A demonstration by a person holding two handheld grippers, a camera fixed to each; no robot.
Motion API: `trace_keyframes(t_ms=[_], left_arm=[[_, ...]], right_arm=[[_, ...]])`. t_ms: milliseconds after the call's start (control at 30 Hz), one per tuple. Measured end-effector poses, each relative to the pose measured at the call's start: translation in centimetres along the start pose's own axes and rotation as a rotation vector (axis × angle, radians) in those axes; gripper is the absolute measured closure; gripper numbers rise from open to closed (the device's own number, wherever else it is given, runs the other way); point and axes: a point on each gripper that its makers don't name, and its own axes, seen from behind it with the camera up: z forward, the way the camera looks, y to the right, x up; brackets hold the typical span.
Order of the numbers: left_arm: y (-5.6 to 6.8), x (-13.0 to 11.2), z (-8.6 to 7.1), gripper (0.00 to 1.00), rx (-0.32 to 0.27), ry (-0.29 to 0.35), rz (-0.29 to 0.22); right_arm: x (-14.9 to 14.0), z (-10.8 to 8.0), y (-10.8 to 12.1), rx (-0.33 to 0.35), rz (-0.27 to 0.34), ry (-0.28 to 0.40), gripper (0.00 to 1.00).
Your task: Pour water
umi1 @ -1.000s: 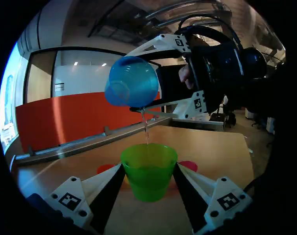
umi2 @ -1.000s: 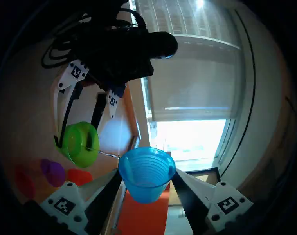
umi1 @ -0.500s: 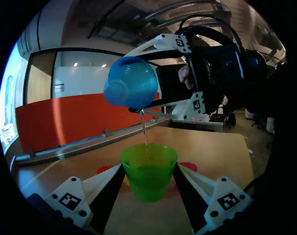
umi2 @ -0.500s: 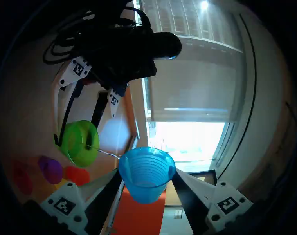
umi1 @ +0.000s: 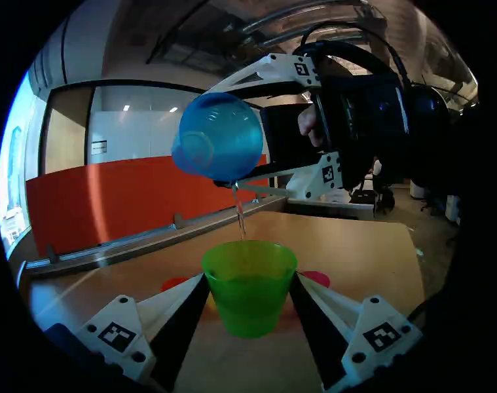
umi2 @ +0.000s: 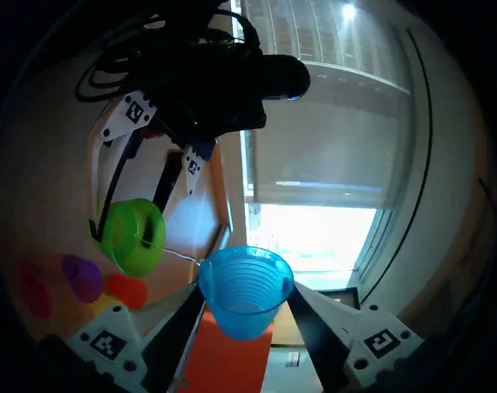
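Water [umi1: 238, 213] runs as a thin thread from the blue cup [umi1: 219, 136], which is tipped well over, above and ahead of the left claw [umi1: 248, 280]. It falls into the green cup [umi1: 249, 301], which this claw pinches upright between its two fingers, just over the table [umi1: 353, 249]. The right claw [umi2: 245, 288] is pressed on the blue cup's sides, one finger on each flank below the rim. Seen from that claw, the green cup sits ahead and to the left, its mouth toward the stream.

The pour looks near its end, judging by how little lies in the blue cup's bottom. Both cups look like thin, light plastic. They seem stiff enough to hold but likely to flex or slip if squeezed hard, and smooth where wet. The green one should get heavier as it fills, so a grip at mid-wall, under the flared rim, seems safest. What look like coloured cups [umi2: 81, 278] stand on the table beyond the green cup.
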Motion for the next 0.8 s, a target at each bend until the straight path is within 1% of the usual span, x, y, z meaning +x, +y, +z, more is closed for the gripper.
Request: trace_keyframes(t_ms=[567, 800], left_arm=[[-0.07, 0.07, 0.01, 0.17, 0.003, 0.001, -0.001], [-0.09, 0.18, -0.01, 0.16, 0.003, 0.002, -0.001]], right_arm=[[0.12, 0.1, -0.2, 0.001, -0.015, -0.002, 0.1], [0.46, -0.1, -0.18, -0.004, -0.006, 0.002, 0.1]])
